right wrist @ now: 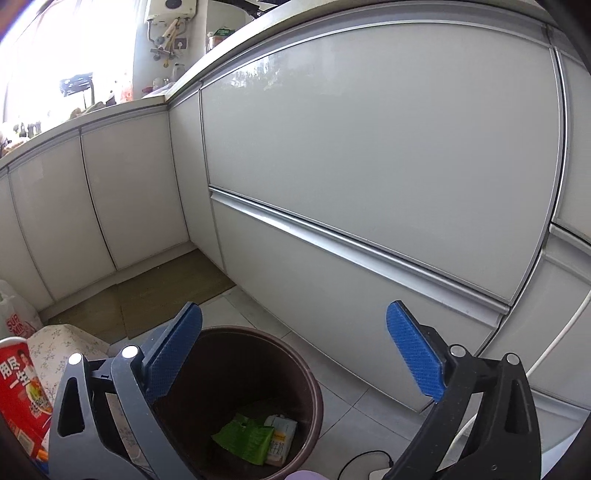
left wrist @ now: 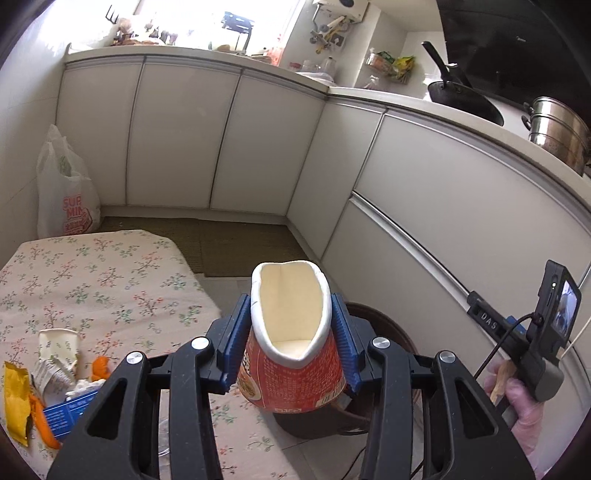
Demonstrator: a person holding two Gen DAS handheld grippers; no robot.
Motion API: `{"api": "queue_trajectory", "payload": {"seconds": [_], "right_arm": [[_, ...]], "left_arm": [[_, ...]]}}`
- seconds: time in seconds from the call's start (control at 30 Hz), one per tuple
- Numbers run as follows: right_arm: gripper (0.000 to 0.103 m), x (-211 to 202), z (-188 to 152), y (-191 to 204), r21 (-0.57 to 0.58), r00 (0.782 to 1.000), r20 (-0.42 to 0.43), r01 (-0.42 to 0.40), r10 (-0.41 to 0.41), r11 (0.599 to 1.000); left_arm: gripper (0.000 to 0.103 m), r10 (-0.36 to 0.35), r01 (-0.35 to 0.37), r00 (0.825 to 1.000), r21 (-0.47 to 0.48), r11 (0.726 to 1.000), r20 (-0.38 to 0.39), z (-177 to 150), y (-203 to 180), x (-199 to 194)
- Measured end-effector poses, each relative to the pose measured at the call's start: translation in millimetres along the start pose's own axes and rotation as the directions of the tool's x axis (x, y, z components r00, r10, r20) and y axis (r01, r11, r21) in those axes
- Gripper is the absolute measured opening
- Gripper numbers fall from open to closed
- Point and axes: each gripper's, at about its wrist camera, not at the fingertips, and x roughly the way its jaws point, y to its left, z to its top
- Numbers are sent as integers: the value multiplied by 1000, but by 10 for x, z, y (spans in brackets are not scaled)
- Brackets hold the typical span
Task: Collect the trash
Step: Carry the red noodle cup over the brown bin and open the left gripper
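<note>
Noodle cup heading for the bin

My left gripper (left wrist: 290,343) pinches the light, crushable noodle cup (left wrist: 291,354) by its rim, low centre; my right gripper (right wrist: 295,354) gapes empty above the bin (right wrist: 314,391).

Daylight from window (left wrist: 192,22) (blown out); sharp, fisheye-bent edges.
</note>
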Motion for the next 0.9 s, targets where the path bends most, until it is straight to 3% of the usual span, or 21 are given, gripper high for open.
{"api": "queue_trajectory", "payload": {"seconds": [0.37,0.7,0.9], "right_arm": [[96,87,12,-561,126,997,-53,56,-49,990],[96,240,-84,-793,186,987,-145,90,-63,978],[96,249,-100,-805,185,986,-155,90,-62,979]], "left_arm": [[44,-109,113,992,61,992,-55,86,-830,605],[47,-112,122,982,60,991,-149,11,-1123,1090],[56,-98,108,976,39,993,-196,-48,-1171,1272]]}}
